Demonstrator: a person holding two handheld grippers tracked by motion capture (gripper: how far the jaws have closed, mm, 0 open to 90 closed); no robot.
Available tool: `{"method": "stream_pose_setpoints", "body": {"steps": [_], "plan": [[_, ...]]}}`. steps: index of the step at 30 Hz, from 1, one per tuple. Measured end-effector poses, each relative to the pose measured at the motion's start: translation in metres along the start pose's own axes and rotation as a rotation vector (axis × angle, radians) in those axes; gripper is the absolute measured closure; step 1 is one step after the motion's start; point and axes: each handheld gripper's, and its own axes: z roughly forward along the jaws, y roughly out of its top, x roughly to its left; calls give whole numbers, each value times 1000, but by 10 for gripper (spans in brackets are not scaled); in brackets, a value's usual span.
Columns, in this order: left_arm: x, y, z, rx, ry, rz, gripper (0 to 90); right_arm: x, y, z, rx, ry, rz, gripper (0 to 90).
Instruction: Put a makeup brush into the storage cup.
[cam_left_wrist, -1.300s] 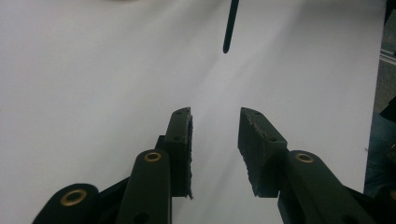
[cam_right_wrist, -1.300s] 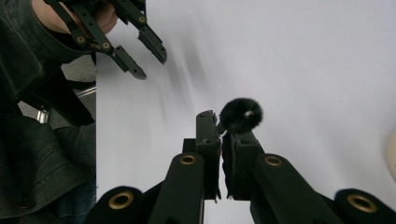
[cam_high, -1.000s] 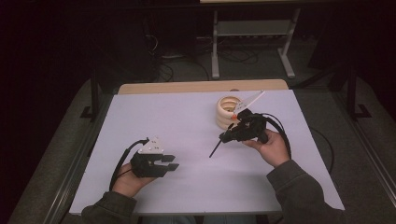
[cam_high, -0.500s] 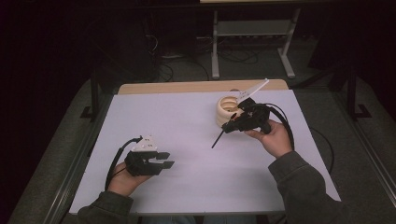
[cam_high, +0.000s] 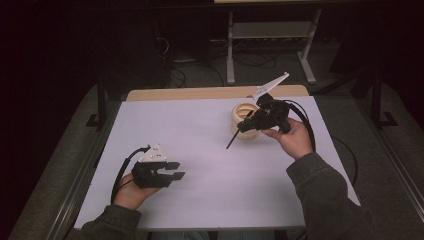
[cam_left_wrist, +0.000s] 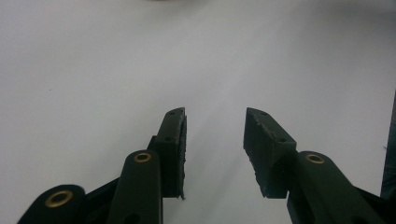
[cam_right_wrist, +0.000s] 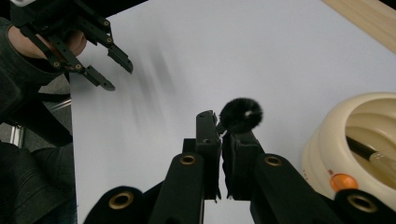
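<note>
Toward the far right of the white table (cam_high: 200, 150): one right gripper (cam_high: 254, 121), jaws pressed together on a thin black brush (cam_high: 235, 137). The brush's stem slants down and left from the jaws, its tip hanging above the bare sheet. In the right gripper view its dark fluffy head (cam_right_wrist: 240, 114) stands just past the jaw tips.

Just behind and beside that gripper: one cream ribbed holder (cam_high: 244, 118), round, open at the top, an orange button on its side and at least one thin rod lying inside.

Near left corner, well apart from both: one left gripper (cam_high: 167, 176), jaws apart, nothing between them, held low over the sheet.

Risks, as judged:
- Grip sits close to the brush's head, so the long stem is free to swing; a quick turn of the wrist may let it pivot or slip out.
- Right hand and cable are close to the holder; a careless sweep may knock or tip it, spilling the contents.
- Stem tip may drag or catch on the sheet if lowered at this slant.
</note>
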Motion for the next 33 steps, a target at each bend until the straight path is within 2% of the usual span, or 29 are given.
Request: {"method": "stream_pose_setpoints", "body": {"steps": [7,12,18,20,21,33], "plan": [[1,-1,-1,-13,7,-8,578,-8,13,-7,-2,-29,12,845],[1,0,-2,-20,8,-6,571,-12,21,-11,2,-54,3,844],[2,-1,-4,-21,10,-12,563,-18,30,-16,-6,-69,35,845],[2,-1,-4,-21,10,-12,561,-20,30,-17,-7,-77,29,845],[2,-1,-5,-21,10,-12,558,-21,32,-20,-18,-76,62,845],[3,-1,-7,-16,16,-7,541,-32,42,-32,-37,-119,85,845]]}}
